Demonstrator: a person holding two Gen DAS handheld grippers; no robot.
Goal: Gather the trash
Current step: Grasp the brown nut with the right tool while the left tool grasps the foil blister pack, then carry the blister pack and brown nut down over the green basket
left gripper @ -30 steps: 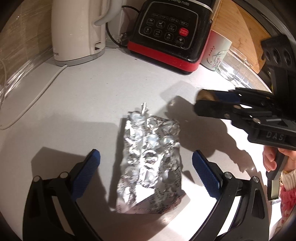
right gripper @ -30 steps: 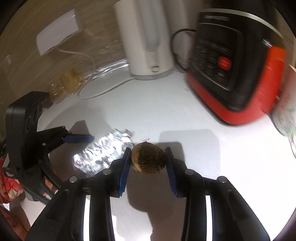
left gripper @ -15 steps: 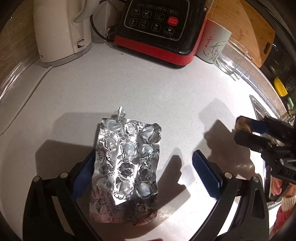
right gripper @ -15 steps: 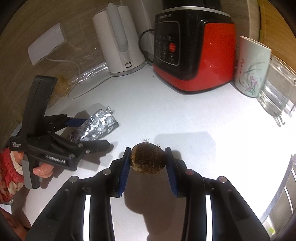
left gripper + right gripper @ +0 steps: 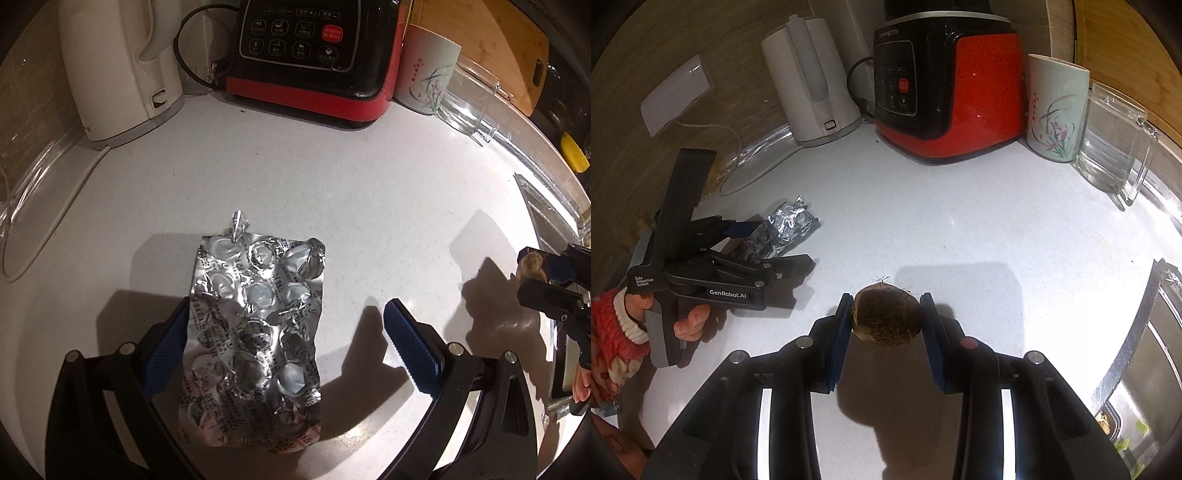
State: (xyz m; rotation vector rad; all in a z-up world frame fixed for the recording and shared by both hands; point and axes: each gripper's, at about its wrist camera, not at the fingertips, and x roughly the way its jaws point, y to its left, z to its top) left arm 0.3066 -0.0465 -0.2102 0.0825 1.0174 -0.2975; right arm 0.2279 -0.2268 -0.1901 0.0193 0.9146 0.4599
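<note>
Gripping a brown, hairy, rounded husk (image 5: 886, 316) between its two blue pads, the right gripper (image 5: 886, 325) stands partly closed and holds that piece clear above the white countertop (image 5: 960, 229), with its shadow on the surface below. In the left wrist view the same gripper shows at the right edge, near the steel sink rim (image 5: 535, 206).

The left gripper (image 5: 286, 341) stands wide apart over a crumpled silver blister pack (image 5: 258, 332). The pack's left edge covers the tip of the left pad (image 5: 166, 347); whether they touch cannot be told. The right pad (image 5: 410, 347) stands apart from the pack, with bare counter between them. In the right wrist view the pack lies between the left gripper's fingers, and a hand (image 5: 687, 321) with a red knitted sleeve holds the handle.

Along the back of the counter stand a white kettle (image 5: 122, 70), a red and black blender base (image 5: 314, 59), a flowered mug (image 5: 424, 74) and a clear glass jug (image 5: 1115, 147), all well apart from both grippers. A wooden cutting board (image 5: 498, 44) leans behind the mug.
</note>
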